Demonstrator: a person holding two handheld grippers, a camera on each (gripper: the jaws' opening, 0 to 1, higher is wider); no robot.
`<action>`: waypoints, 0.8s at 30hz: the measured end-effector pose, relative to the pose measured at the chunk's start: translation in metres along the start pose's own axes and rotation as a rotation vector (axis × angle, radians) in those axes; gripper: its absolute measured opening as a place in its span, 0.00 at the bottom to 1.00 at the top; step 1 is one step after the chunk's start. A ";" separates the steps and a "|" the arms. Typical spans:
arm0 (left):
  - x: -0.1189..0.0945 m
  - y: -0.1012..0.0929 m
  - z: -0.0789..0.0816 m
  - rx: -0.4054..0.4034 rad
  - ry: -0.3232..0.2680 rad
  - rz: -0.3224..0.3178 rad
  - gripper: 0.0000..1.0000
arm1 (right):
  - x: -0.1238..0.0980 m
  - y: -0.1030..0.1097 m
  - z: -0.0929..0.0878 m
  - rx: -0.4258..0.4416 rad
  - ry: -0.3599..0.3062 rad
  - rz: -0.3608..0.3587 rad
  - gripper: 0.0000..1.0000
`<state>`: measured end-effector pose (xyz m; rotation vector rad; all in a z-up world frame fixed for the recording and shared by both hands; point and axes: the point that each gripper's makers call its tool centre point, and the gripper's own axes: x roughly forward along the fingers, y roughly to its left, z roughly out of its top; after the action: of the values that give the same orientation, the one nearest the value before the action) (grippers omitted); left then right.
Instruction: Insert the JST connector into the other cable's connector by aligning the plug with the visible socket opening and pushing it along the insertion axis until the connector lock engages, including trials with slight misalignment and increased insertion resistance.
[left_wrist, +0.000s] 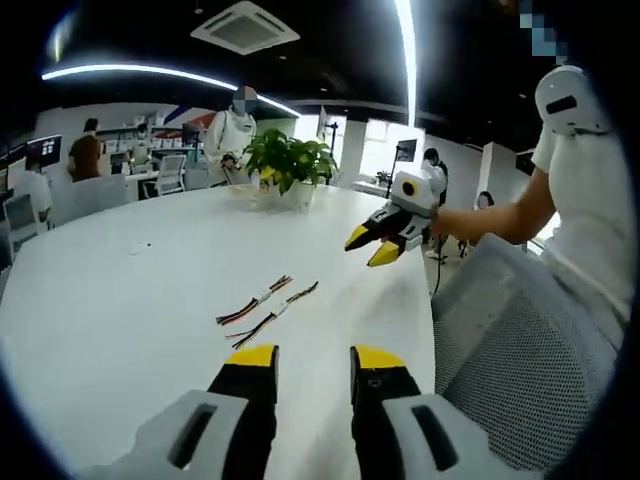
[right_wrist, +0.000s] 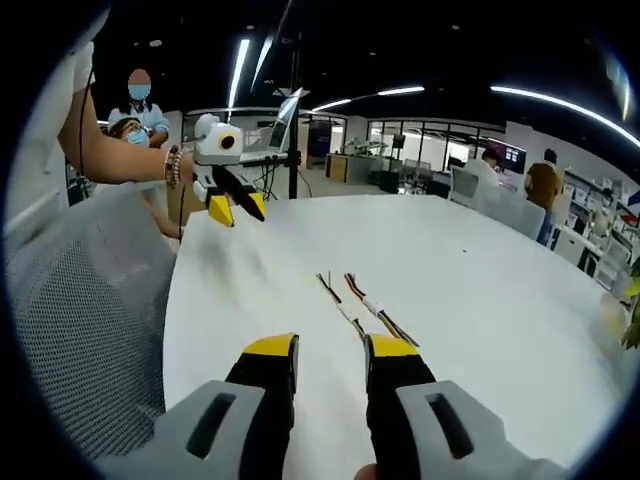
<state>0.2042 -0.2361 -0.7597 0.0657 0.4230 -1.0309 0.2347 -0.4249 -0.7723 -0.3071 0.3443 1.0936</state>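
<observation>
1. White table (left_wrist: 120, 300) carries two cables (left_wrist: 268, 306) side by side near its edge, bare surface all around them.
2. Left gripper (left_wrist: 312, 360) hovers short of them, jaws apart, holding nothing.
3. Right gripper (right_wrist: 330, 350) likewise, jaws parted and empty.
4. Mesh chair (left_wrist: 520, 350) sits just past the table's rim.

You have two cables (left_wrist: 268, 294) (left_wrist: 277, 315) lying side by side on the table (left_wrist: 120, 300), just ahead of your left gripper (left_wrist: 313, 362). Your right gripper (left_wrist: 376, 245) hovers beyond them, to the right. A potted plant (left_wrist: 288, 165) stands at the table's far edge.
</observation>
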 end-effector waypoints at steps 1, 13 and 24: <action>-0.003 -0.002 -0.001 -0.004 -0.004 0.004 0.23 | -0.001 0.002 -0.001 -0.002 0.002 -0.002 0.24; -0.026 -0.015 -0.018 -0.080 -0.054 0.094 0.24 | -0.013 0.018 -0.015 0.013 0.027 -0.009 0.26; -0.028 -0.030 -0.028 -0.124 -0.079 0.114 0.25 | -0.028 0.031 -0.036 0.074 0.049 -0.045 0.28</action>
<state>0.1574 -0.2217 -0.7703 -0.0611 0.4064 -0.8900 0.1910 -0.4492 -0.7953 -0.2747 0.4182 1.0279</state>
